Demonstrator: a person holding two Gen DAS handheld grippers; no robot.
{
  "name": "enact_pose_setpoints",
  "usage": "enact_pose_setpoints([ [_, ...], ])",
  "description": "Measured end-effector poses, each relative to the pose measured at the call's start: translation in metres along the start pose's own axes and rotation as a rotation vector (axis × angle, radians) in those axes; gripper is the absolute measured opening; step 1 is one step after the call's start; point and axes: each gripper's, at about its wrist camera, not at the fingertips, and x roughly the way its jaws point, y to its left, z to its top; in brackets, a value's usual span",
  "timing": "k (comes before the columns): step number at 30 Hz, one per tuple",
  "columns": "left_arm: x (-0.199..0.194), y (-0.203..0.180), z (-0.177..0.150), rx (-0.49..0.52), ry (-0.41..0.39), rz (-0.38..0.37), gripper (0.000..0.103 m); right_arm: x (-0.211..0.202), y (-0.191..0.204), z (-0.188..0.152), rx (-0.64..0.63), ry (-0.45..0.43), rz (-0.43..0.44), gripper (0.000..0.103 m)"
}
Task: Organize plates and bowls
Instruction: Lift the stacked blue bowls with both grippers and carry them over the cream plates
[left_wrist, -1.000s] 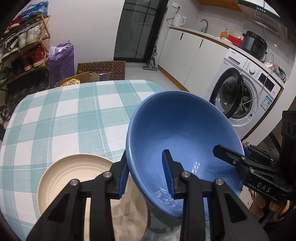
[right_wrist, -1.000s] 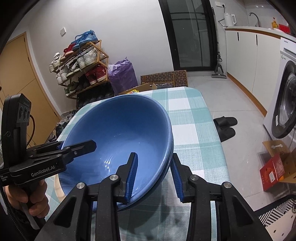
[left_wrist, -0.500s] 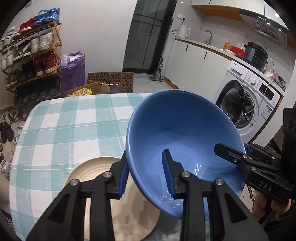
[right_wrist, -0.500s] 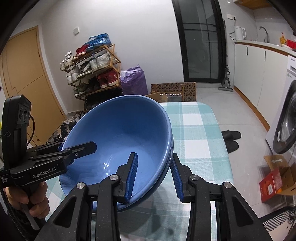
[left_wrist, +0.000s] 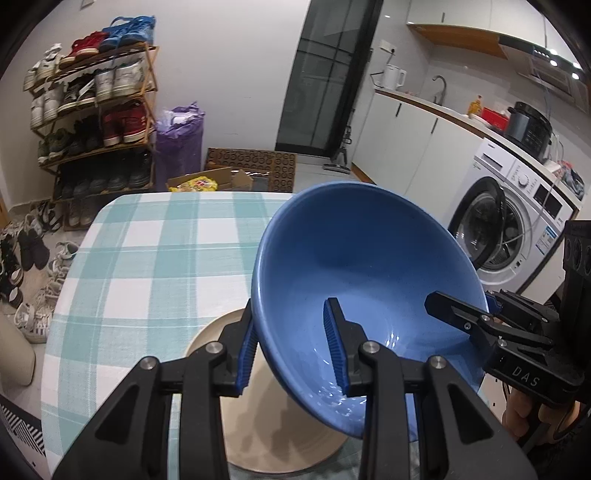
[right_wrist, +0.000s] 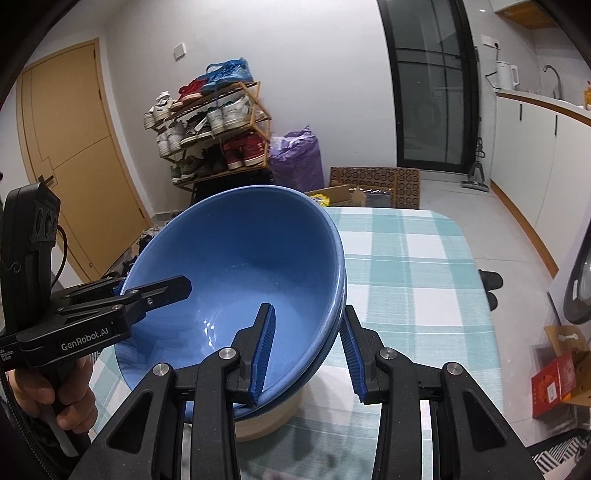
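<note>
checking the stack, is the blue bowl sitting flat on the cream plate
No, the blue bowl is tilted and raised above the cream plate, gripped at its rim by both claws.

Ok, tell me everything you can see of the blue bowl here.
The blue bowl is large, deep and glossy, probably glazed ceramic, and empty. It is held tilted above the cream plate. The left gripper and right gripper each clamp opposite sides of its rim, one finger inside and one outside.

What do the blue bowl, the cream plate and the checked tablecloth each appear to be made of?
Blue bowl: probably glazed ceramic or melamine; glossy highlights.
Cream plate: likely matte ceramic; dull surface, faint rings.
Checked tablecloth: woven fabric; visible weave.
</note>
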Motion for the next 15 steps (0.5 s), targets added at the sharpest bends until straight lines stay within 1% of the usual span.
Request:
enact_pose_setpoints([
  [7, -0.004, 0.022, -0.008, -0.026, 0.002, 0.034, 0.033, 0.02, 0.016, 0.0, -0.014, 0.021, 0.039, 0.036],
  [15, -0.003, 0.041, -0.018, -0.05, 0.009, 0.062, 0.033, 0.043, 0.032, -0.002, -0.029, 0.047, 0.064, 0.036],
])
